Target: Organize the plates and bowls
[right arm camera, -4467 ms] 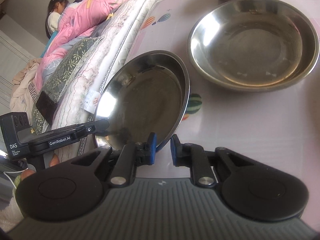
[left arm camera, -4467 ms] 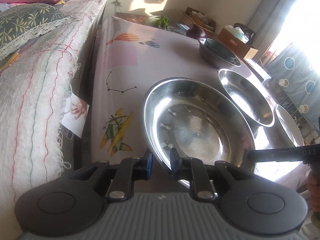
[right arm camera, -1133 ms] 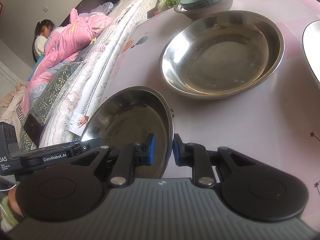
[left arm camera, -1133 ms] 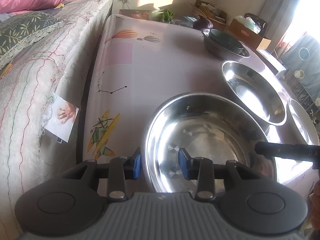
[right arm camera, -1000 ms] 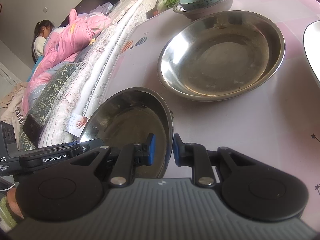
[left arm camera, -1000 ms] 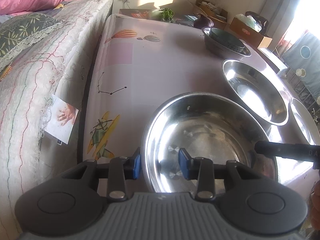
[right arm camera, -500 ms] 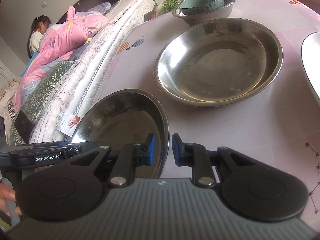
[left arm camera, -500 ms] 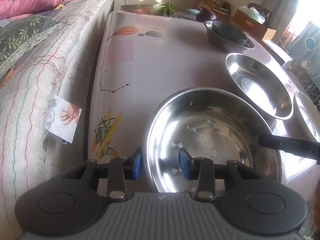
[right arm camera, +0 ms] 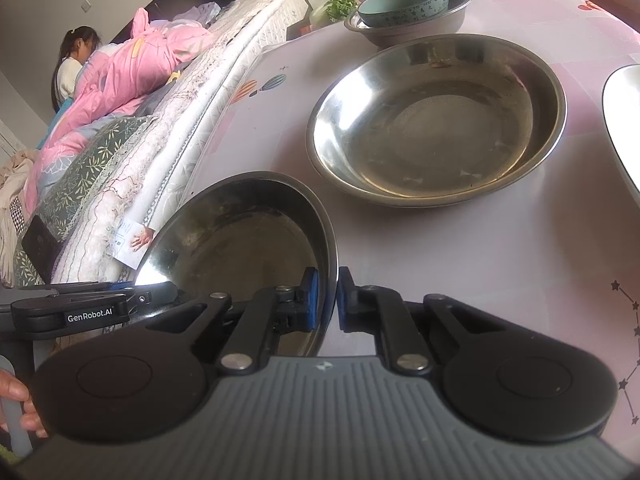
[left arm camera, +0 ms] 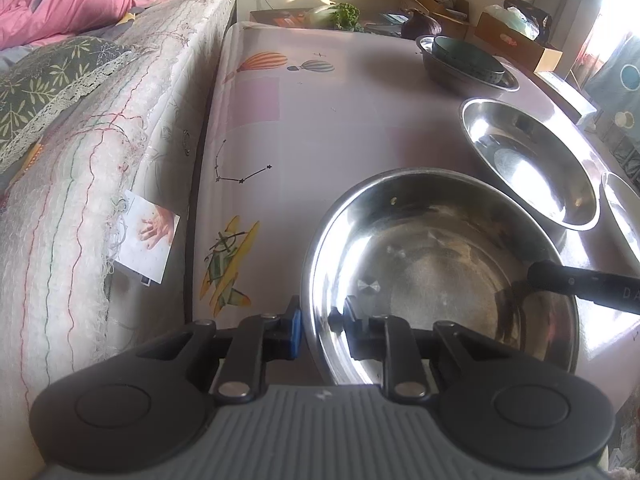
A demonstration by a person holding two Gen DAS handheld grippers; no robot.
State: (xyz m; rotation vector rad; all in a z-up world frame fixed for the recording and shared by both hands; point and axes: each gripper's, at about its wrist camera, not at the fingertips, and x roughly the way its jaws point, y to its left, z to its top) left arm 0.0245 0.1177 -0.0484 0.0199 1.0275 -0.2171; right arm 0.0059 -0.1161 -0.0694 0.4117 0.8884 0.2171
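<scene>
- The bed runs along my left, pink blanket piled at the far end, right up against the surface with its balloon-and-star print cloth.
- Near steel plate sits at the front edge of the surface, and I've got it from both sides.
- Second steel plate lies flat just behind it, not touching as far as I can see.
- Further back there's a steel bowl with a teal bowl nested in it.
- My left gripper straddles the near plate's left rim; its fingers have just been closing and now pinch the rim.
- My right gripper is clamped on the opposite rim, fingers closed narrow with only the thin steel edge between them.
</scene>
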